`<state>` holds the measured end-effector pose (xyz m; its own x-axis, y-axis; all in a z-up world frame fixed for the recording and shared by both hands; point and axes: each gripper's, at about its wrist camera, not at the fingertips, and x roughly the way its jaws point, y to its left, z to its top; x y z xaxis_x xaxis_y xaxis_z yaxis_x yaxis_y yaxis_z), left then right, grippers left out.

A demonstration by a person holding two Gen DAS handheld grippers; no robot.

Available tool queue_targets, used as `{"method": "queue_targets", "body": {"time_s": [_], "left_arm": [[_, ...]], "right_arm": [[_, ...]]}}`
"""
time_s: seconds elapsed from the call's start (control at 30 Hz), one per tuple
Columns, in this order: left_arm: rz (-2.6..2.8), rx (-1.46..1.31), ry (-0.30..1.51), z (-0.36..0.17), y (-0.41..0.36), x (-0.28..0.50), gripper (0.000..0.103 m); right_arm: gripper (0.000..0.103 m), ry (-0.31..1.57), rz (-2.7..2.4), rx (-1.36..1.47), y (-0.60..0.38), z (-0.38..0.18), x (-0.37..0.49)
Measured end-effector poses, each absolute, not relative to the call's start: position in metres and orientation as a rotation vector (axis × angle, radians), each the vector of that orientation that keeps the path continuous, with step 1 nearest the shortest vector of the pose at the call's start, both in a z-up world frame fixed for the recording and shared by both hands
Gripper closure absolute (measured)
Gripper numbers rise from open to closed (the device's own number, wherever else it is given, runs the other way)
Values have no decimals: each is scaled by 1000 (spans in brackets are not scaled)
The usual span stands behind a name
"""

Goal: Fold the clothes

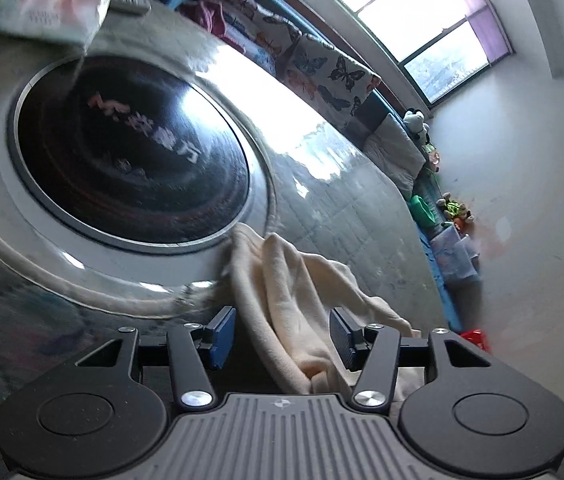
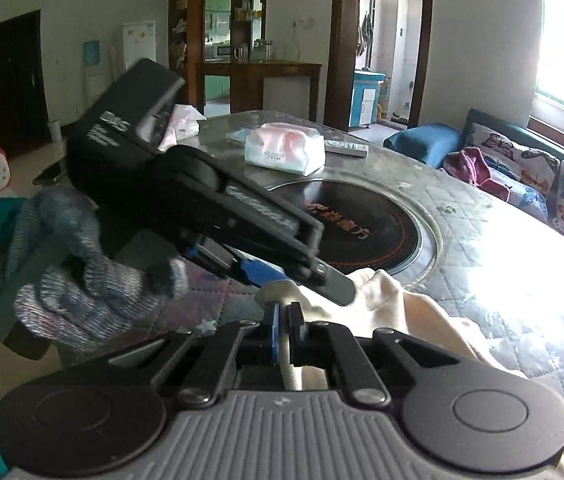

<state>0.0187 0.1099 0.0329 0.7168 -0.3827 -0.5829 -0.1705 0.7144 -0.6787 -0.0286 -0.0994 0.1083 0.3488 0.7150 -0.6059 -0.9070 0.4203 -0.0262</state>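
Observation:
A cream cloth garment lies bunched on the round quilted table and runs between the jaws of my left gripper, which stand open around it without pinching. In the right wrist view my right gripper is shut on an edge of the same cream garment. The left gripper, held by a gloved hand, shows just above and left of the right one, its fingers over the cloth.
A black round hotplate sits in the table's middle. A tissue pack and a remote lie at the far side. A sofa with butterfly cushions stands beyond the table, under a window.

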Motion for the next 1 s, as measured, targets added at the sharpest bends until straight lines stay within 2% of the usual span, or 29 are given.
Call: {"method": "queue_targets", "body": {"time_s": [0.2, 0.3, 0.37, 0.5, 0.57, 1.0], "left_arm": [[-134, -837, 812, 24, 105, 29, 50], [-127, -876, 825, 18, 105, 32, 55], [-127, -893, 829, 16, 106, 33, 61], [-123, -915, 837, 10, 108, 30, 83], [-120, -908, 834, 9, 109, 28, 86], [-103, -829, 831, 16, 99, 22, 88]], "right_arm": [[100, 558, 1101, -368, -106, 112, -31], [100, 559, 1113, -359, -109, 112, -34], [100, 560, 1121, -352, -110, 112, -36], [99, 563, 1122, -335, -116, 112, -38], [99, 565, 1101, -320, -122, 112, -35], [93, 618, 816, -202, -194, 102, 2]]}}
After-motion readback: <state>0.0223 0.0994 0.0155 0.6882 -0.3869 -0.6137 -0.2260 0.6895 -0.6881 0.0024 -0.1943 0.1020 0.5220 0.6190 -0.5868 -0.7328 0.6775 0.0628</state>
